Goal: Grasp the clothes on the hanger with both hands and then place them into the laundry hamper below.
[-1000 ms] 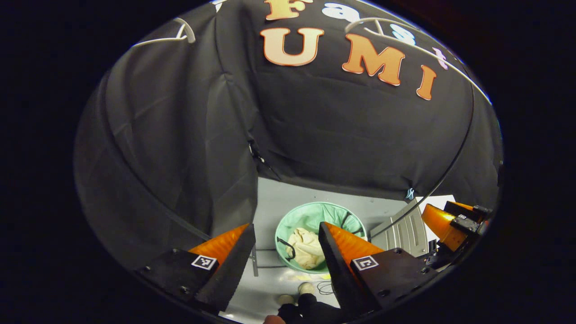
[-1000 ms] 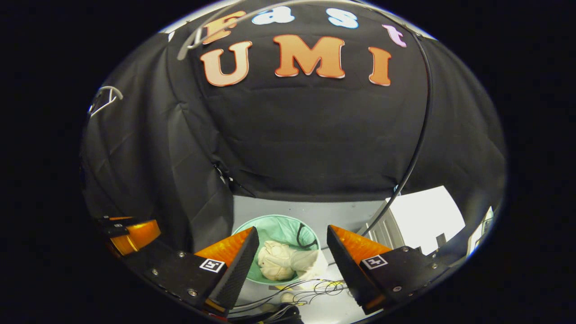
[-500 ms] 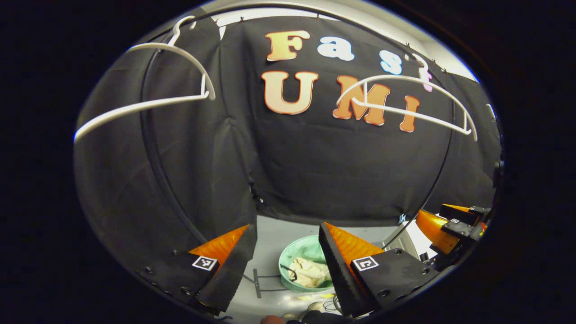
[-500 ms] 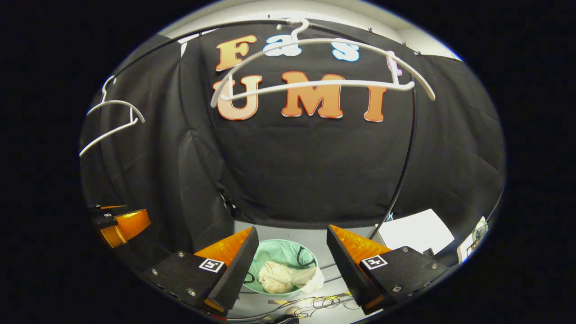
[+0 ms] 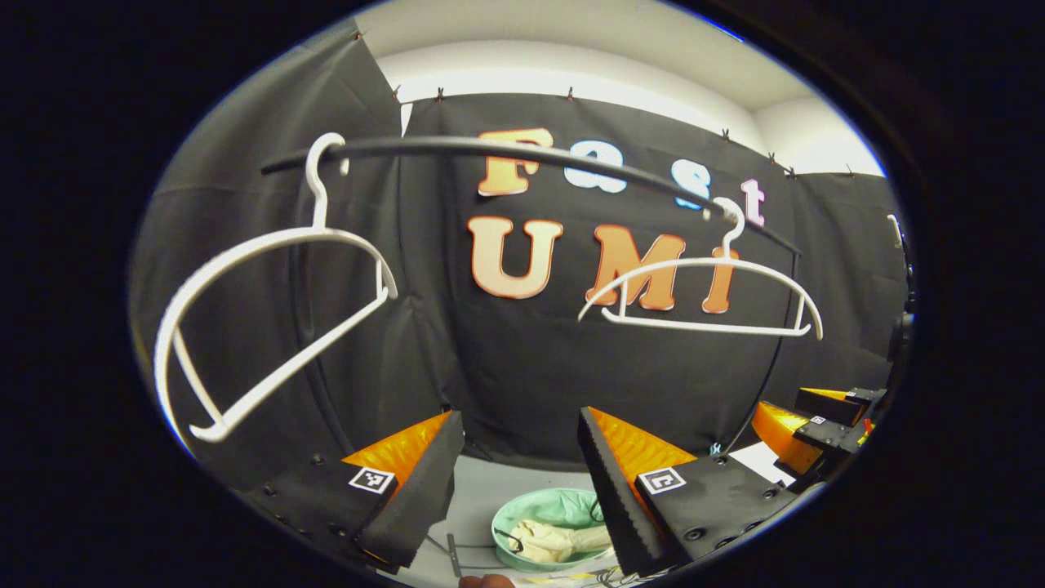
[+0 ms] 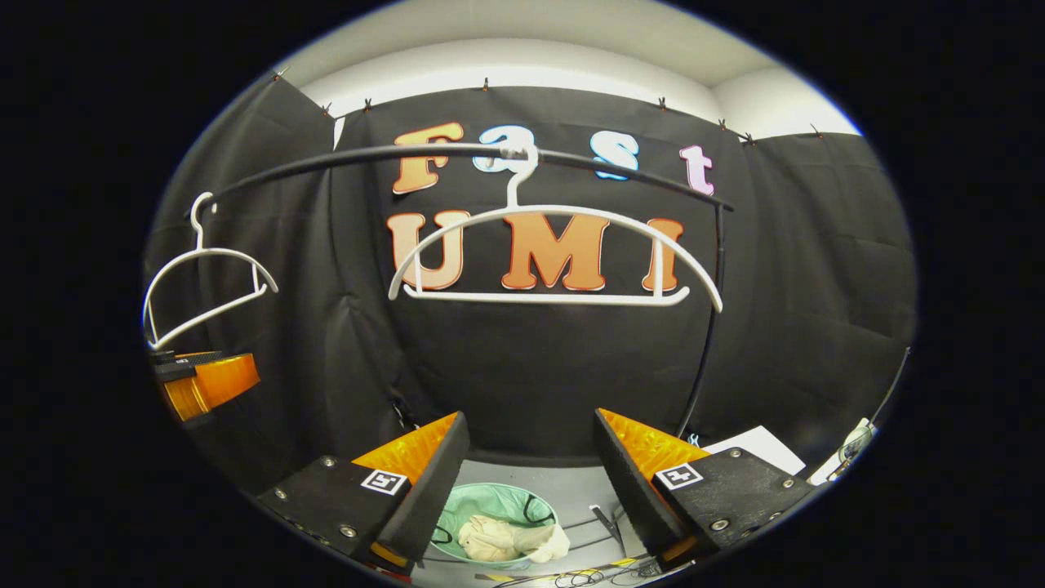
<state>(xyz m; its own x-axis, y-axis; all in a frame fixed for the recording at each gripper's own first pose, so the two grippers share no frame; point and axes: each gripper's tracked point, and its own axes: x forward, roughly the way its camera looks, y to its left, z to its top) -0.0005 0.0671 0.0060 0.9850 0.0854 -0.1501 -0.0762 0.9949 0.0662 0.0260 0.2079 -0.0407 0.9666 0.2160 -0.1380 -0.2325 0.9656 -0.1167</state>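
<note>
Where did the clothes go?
The cream clothes lie bundled inside the green hamper on the floor, below the bare hangers, seen low in both gripper views.

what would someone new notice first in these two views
Two bare white plastic hangers hang from a curved black rail high in both views. Far below on the grey floor, a round mint-green laundry hamper holds crumpled cream clothes. The right tool and left tool both stand open with nothing between their fingers.

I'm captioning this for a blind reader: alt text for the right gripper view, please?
An open gripper points at a bare white hanger on a black rail. Below, a green hamper holds cream clothes; a second bare hanger hangs at left.
</note>
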